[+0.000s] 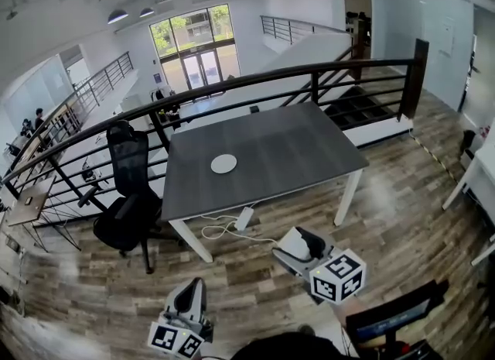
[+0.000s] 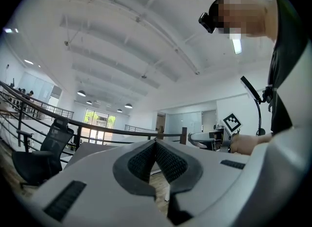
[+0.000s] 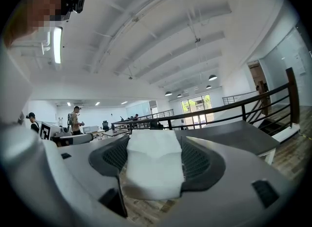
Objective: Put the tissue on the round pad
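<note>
R gripper: jaws spread wide, both pads pinching the tissue; touches nothing else.

L gripper: jaws pressed together at the tips, nothing between them.

Tissue: 1 white folded wad with soft, creased faces. It fills the gap between the R pads, from the tips back toward the gripper body.

Round pad: white disc lying flat on the grey table, well ahead of both grippers. Both grippers are short of the table edge.

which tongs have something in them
The right tongs, clamped on a white tissue; the left tongs are shut with nothing between them.
</note>
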The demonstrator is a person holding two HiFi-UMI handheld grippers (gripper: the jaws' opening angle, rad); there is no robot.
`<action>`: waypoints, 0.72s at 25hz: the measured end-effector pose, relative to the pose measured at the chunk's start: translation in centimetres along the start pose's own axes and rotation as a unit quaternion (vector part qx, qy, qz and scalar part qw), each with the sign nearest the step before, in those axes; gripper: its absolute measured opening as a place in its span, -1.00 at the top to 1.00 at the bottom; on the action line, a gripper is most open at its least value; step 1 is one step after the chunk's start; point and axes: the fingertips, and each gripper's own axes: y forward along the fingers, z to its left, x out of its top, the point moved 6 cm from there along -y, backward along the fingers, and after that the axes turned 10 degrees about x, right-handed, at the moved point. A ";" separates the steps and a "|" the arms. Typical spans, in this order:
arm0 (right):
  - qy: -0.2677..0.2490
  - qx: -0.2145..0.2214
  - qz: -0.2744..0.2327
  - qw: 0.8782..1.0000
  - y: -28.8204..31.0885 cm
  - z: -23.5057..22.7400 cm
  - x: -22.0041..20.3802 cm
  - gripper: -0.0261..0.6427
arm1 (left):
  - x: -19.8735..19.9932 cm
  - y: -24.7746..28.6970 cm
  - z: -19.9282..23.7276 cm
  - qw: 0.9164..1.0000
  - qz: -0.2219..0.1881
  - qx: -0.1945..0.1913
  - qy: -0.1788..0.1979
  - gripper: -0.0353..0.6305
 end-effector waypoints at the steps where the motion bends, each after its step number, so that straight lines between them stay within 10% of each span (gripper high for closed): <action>1: -0.002 0.000 0.001 1.000 0.1 0.1 0.0 -0.08 | -0.1 0.0 0.1 1.000 0.001 -0.001 0.000 0.88; 18: 0.005 0.001 -0.018 1.000 2.5 2.1 0.1 -0.08 | -0.8 -1.0 2.8 1.000 0.010 -0.018 -0.009 0.88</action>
